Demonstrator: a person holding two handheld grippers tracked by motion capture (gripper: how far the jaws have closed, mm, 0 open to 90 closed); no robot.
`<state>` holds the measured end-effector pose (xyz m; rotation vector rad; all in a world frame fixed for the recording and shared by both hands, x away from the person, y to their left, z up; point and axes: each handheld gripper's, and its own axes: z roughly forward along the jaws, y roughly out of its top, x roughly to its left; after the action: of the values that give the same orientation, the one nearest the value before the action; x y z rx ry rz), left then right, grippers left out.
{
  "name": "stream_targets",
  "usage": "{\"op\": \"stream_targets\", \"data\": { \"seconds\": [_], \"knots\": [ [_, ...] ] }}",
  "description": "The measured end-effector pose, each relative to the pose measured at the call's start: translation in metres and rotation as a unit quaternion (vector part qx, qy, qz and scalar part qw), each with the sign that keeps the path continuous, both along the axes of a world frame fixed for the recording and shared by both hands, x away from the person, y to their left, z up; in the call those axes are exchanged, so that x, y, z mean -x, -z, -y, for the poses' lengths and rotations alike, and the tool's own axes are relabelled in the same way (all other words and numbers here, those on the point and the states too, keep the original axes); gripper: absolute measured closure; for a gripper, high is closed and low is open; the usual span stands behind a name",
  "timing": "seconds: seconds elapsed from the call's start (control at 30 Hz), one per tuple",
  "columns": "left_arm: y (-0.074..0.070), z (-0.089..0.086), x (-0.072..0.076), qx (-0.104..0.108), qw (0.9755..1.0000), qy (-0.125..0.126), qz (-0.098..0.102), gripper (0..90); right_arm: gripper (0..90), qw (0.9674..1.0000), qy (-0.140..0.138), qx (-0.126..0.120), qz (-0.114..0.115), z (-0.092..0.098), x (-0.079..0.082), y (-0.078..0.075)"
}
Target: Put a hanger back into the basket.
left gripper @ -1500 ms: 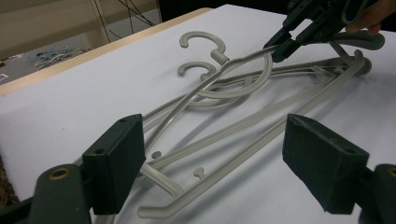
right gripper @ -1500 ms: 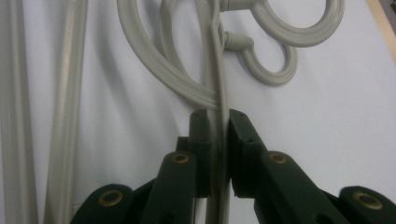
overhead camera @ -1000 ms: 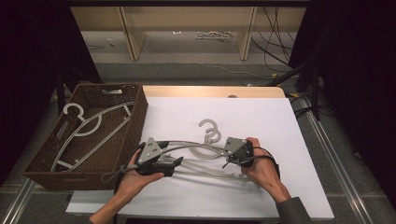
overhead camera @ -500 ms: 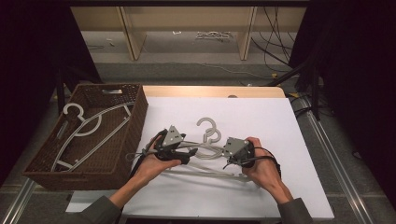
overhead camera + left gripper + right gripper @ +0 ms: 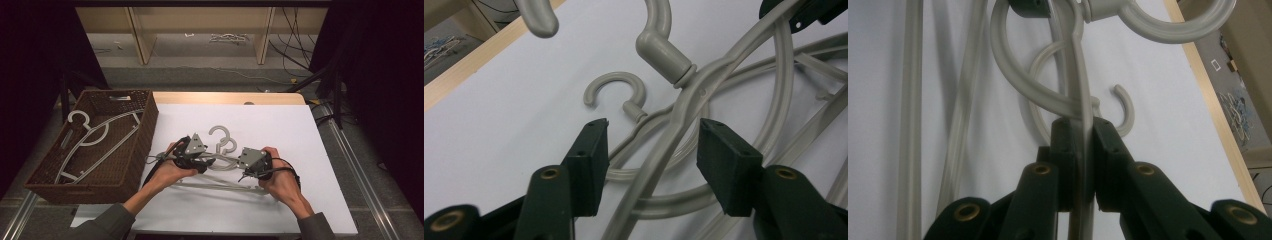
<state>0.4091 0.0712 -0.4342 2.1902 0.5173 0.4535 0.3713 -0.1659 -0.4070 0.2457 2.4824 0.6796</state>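
Note:
Two grey plastic hangers lie crossed on the white table top point(image 5: 300, 145). The upper hanger point(image 5: 220, 134) has its big hook toward the back. My right gripper point(image 5: 241, 169) is shut on that upper hanger's point(image 5: 1075, 55) thin shoulder arm, pads point(image 5: 1063, 145) pressed on both sides. My left gripper point(image 5: 206, 162) straddles the same hanger's point(image 5: 684, 95) other arm just below the hook's neck. Its jaws have just been closing and stand half open, with gaps on both sides of the arm. The lower hanger's small hook point(image 5: 616, 82) lies flat beyond.
A dark wicker basket point(image 5: 145, 125) stands at the table's left edge with more grey hangers point(image 5: 95, 140) inside. A wooden strip point(image 5: 225, 97) borders the table's far edge. White surface lies bare to the right and front.
My left gripper has slid rightward along the hanger toward its hook, and its jaws have narrowed around the arm. The right gripper has kept its grip and place.

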Motion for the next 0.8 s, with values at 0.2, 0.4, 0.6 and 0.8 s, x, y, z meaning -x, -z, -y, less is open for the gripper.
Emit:
{"op": "stream_targets", "data": {
  "seconds": [0.2,0.4,0.6,0.8],
  "knots": [
    [-0.002,0.004,0.001,-0.039,0.9985,0.035,0.016,70.0,81.6,1.0000,-0.004,0.002,0.004,0.000,0.000,-0.001],
    [-0.016,0.004,0.009,-0.075,0.9941,0.065,0.044,75.9,78.3,0.9999,0.003,-0.012,0.009,0.003,-0.002,-0.002],
    [-0.025,0.005,0.015,-0.056,0.9947,0.079,0.032,82.2,58.8,0.9966,0.055,-0.056,0.026,0.010,-0.005,-0.009],
    [-0.032,-0.006,0.010,-0.040,0.9974,0.056,0.021,82.3,42.2,0.9851,0.093,-0.142,0.026,0.017,-0.006,-0.016]
  ]
}}
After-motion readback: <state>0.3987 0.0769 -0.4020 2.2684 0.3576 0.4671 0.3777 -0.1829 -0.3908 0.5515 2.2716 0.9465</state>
